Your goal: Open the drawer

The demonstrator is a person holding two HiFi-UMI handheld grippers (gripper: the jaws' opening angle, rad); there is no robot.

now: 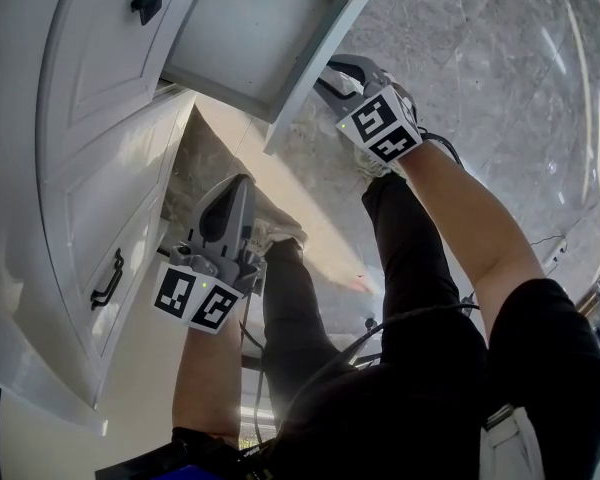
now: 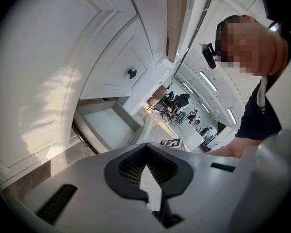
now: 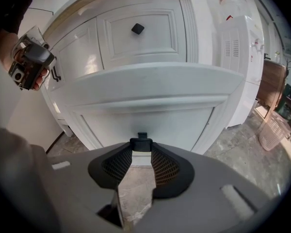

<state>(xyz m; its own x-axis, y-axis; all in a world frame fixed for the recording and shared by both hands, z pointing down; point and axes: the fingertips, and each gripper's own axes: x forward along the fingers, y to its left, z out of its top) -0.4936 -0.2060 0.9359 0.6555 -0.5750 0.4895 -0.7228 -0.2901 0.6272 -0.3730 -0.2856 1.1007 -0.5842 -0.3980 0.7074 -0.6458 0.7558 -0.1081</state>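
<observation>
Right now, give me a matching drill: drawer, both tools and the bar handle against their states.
Things:
1. drawer
2. right tool
3. left tool
4. bar handle

States:
A. shut on nothing
B. black, untouched
C. pulled out
D. shut on the drawer's knob

Pairs: 1-C, 2-D, 3-A, 4-B.
</observation>
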